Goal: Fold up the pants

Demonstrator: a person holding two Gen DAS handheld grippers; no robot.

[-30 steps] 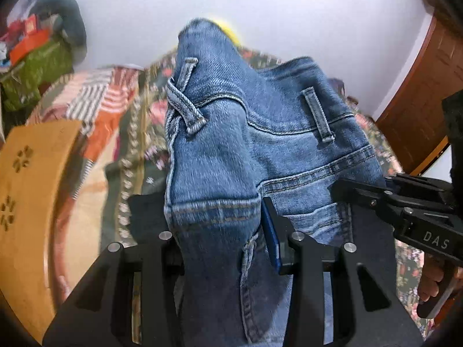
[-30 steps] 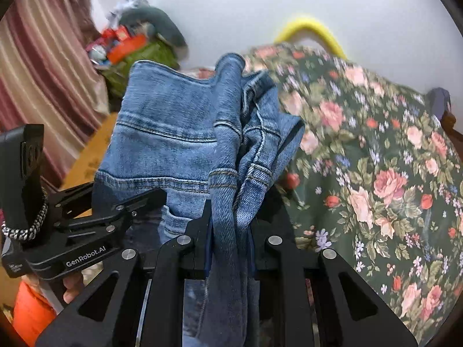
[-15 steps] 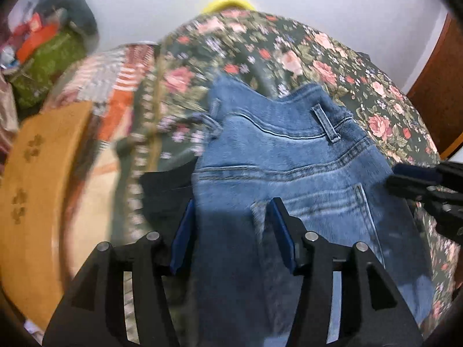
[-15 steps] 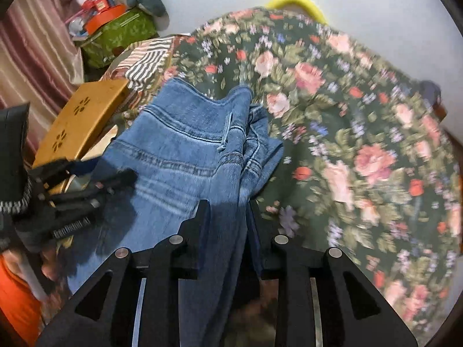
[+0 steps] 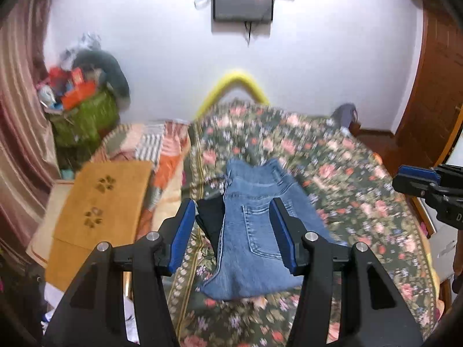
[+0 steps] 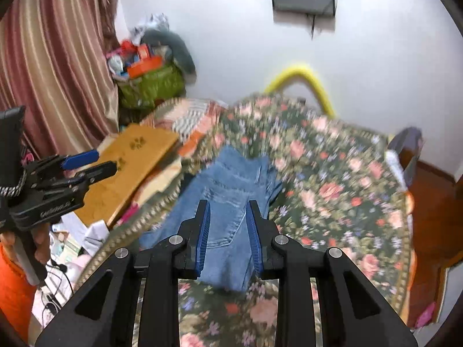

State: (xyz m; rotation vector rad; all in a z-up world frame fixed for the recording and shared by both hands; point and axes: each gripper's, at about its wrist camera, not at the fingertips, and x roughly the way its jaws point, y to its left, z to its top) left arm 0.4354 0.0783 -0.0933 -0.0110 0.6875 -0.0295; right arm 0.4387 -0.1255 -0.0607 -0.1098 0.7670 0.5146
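Left gripper (image 5: 231,231) is raised above the bed, pointing forward and slightly down, jaws spread wide, nothing between them. Folded blue denim jeans (image 5: 254,237) lie ahead of and below the left jaws on the dark green floral bedspread (image 5: 361,196), back pocket facing up, not touching either pad. A black cloth (image 5: 211,219) sits just beside the jeans, toward the left jaw.

Right gripper (image 6: 227,231) has the same pose, above the bed, jaws parted but narrower than the left, holding nothing. The jeans (image 6: 228,199) lie below and beyond its tips.

Each gripper shows at the edge of the other's view: right one (image 5: 416,182) far right, left one (image 6: 86,164) far left, with a hand (image 6: 40,243) on its handle.

White lettering on both gripper bodies is too blurred or cut off to read. Orange wooden board with paw-print cutouts (image 5: 101,199) lies left of the left jaws.
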